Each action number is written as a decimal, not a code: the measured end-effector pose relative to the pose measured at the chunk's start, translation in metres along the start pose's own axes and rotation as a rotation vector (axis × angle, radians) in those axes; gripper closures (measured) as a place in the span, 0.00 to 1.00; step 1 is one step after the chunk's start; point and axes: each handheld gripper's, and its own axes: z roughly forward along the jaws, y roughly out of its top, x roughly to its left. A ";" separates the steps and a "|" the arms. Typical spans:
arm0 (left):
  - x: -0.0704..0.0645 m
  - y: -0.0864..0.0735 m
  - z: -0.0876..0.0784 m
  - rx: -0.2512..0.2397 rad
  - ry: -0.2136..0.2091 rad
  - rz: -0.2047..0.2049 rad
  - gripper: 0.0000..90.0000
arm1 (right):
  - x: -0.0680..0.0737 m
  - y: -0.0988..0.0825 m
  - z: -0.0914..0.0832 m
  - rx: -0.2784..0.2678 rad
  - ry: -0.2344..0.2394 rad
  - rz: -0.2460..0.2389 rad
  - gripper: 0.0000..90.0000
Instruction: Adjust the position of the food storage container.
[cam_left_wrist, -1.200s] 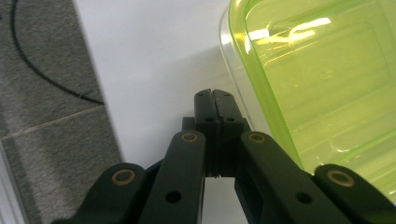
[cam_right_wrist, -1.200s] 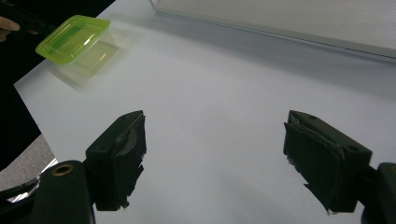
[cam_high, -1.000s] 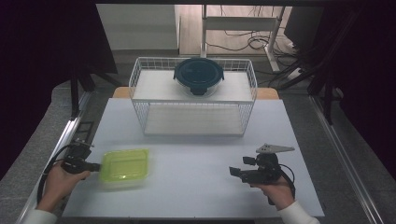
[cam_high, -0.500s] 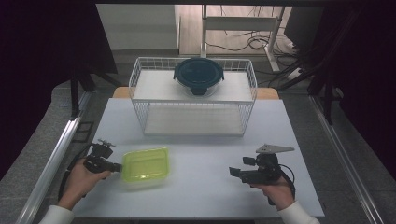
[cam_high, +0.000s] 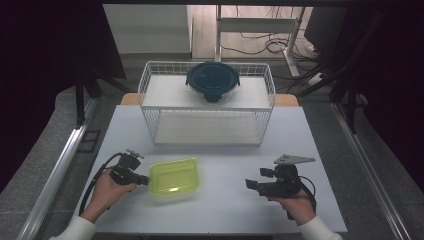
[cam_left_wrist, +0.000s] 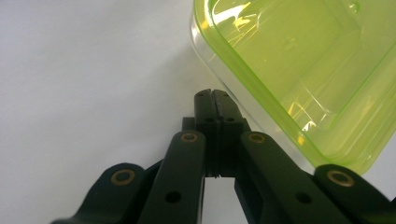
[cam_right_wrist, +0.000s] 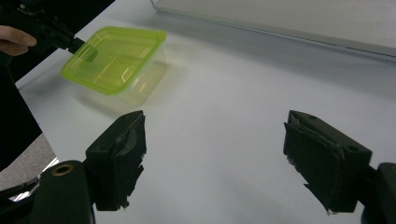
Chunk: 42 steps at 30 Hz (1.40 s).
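The yellow-green plastic container (cam_high: 174, 176) sits on the white tabletop (cam_high: 225, 210) at the lower left of the high view. The left gripper (cam_high: 145, 179) touches its left edge with jaws pressed together and nothing between them. At lower right, the right gripper (cam_high: 248, 186) hovers with jaws spread wide, empty, well apart from the container.

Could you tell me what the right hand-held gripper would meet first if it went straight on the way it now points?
Probably the green container. The right hand-held gripper, jaws open, points across bare table toward it; its exact line is hard to judge.
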 end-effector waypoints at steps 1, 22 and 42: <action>-0.002 0.002 0.001 0.003 -0.002 0.006 1.00 | 0.000 0.000 0.000 0.000 0.000 0.000 0.23; -0.046 0.041 0.032 -0.013 -0.071 0.076 1.00 | -0.002 -0.001 0.001 0.006 0.000 0.006 0.23; -0.065 0.063 0.050 -0.025 -0.093 0.122 1.00 | 0.000 -0.002 0.004 0.011 0.005 0.007 0.23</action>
